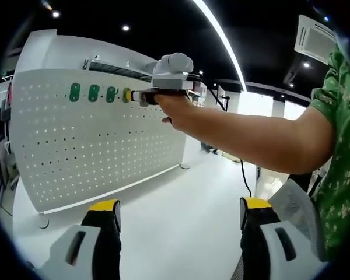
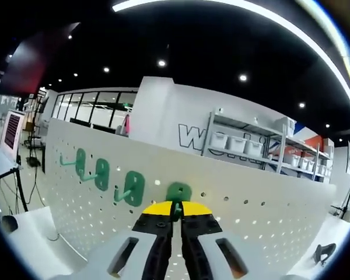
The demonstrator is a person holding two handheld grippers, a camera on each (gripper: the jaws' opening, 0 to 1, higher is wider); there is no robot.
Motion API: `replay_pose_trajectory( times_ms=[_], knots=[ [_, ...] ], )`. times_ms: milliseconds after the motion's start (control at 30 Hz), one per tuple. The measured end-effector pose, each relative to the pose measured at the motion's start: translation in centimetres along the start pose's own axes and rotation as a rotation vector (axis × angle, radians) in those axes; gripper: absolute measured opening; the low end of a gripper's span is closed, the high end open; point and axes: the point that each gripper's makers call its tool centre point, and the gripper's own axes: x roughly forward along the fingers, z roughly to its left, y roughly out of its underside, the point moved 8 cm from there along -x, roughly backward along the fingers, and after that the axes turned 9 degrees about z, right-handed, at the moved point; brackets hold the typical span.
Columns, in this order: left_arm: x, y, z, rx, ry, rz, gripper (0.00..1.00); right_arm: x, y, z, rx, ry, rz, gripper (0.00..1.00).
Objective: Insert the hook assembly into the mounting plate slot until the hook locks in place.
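Right gripper [image 2: 176,224] clamped tight on green hook assembly [image 2: 178,192], jaws nearly touching, hook backplate pressed to or just off white pegboard mounting plate [image 2: 251,192] straight ahead of tips; can't tell if tabs are in holes yet. Three more green hooks [image 2: 131,188] already hung in a row to left of gripper, prongs sticking out.

Left gripper [image 1: 178,213] wide open, empty, hanging low and well back from board [image 1: 93,146], pointed at it. Right gripper [image 1: 163,87] seen up ahead, at top row next to green hooks [image 1: 93,93].

Risks, as judged: tabs missing holes if approached tilted, so hook sits crooked and won't lock. Letting go before lock = hook drops. Pushing hard could rock freestanding board. Drifting left could knock neighbouring hook. Jaws hide seat point, so lock hard to confirm by eye.
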Motion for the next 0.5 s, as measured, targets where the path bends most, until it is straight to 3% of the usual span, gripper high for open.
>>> replay_pose_trajectory(
  times_ms=[500],
  knots=[
    [-0.07,-0.12,-0.27,0.003,-0.005,-0.002,0.87,-0.63,0.5,-0.06,0.028,-0.009,0.02,0.12]
  ],
)
